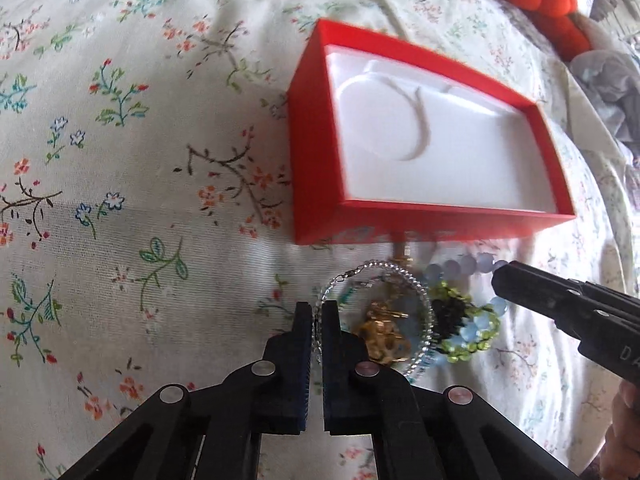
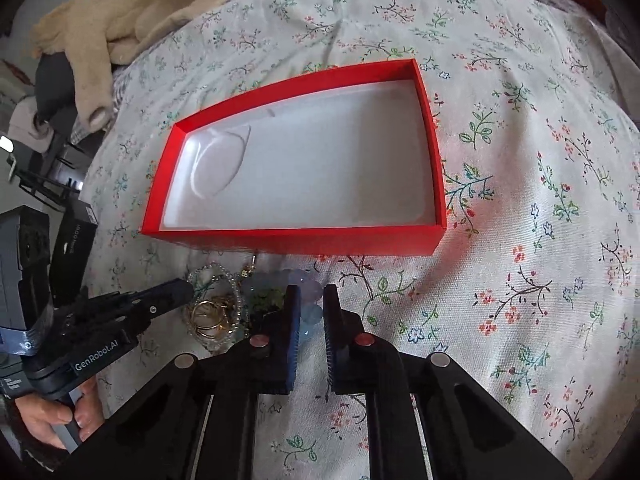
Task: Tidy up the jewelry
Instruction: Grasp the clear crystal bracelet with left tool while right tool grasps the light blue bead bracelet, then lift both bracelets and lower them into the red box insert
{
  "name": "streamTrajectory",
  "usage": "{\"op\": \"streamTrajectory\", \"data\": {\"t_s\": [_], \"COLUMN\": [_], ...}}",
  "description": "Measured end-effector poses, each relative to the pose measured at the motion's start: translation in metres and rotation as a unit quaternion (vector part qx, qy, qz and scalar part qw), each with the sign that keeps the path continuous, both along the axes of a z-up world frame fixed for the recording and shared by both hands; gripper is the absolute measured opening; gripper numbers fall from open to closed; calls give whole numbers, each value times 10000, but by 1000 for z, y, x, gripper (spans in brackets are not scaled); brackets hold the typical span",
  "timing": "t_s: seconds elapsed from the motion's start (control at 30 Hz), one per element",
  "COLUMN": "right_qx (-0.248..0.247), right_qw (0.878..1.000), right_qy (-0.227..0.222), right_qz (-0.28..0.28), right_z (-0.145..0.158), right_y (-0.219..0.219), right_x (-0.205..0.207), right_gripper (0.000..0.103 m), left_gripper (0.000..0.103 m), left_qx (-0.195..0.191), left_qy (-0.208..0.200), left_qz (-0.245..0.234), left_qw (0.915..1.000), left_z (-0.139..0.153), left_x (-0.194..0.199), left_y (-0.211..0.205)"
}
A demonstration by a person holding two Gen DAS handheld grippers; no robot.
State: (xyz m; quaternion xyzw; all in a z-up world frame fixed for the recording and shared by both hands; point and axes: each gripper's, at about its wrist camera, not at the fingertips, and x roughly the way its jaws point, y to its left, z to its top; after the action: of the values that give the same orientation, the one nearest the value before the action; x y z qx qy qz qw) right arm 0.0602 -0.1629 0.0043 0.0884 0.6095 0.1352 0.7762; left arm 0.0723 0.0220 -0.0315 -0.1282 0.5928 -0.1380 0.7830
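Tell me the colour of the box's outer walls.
Red box, white lining; clearest in the right wrist view.

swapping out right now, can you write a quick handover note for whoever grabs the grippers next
Left gripper: nearly closed on the clear beaded bracelet at the near-left edge of the jewelry pile.
Right gripper: narrowly open over the pale blue bead bracelet; a firm grip is not clear.
Things: the pile, with gold pieces and a green beaded piece, lies on the floral sheet just in front of the red box.
Done: nothing is in the box; its white insert is bare.
Left: move every piece into the box.
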Motion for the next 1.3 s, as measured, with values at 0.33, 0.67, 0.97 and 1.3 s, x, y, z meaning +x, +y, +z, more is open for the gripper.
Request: {"op": "streamTrajectory", "data": {"t_s": [0.33,0.67,0.97,1.3], "right_qx": [300,520,633,772], "right_qw": [9991,9968,9927,9845], "right_qy": [-294,-612,-1022,-1496], "right_qz": [43,44,-96,-491], "right_z": [32,60,88,111], "right_y": [0,-2,-13,-32], "right_x": [-22,-37,-40,-22], "right_gripper": [12,12,12,12], "left_gripper": [0,0,0,0], "left_qx": [-35,-234,-411,-1162], "left_qy": [-412,-981,-1484,-1704], "left_qz": [21,-55,-53,323], "left_qw": [9991,9949,9881,9780], "left_z": [30,67,91,97], "left_x": [-17,-22,-19,12], "left_y": [0,-12,-20,-22]}}
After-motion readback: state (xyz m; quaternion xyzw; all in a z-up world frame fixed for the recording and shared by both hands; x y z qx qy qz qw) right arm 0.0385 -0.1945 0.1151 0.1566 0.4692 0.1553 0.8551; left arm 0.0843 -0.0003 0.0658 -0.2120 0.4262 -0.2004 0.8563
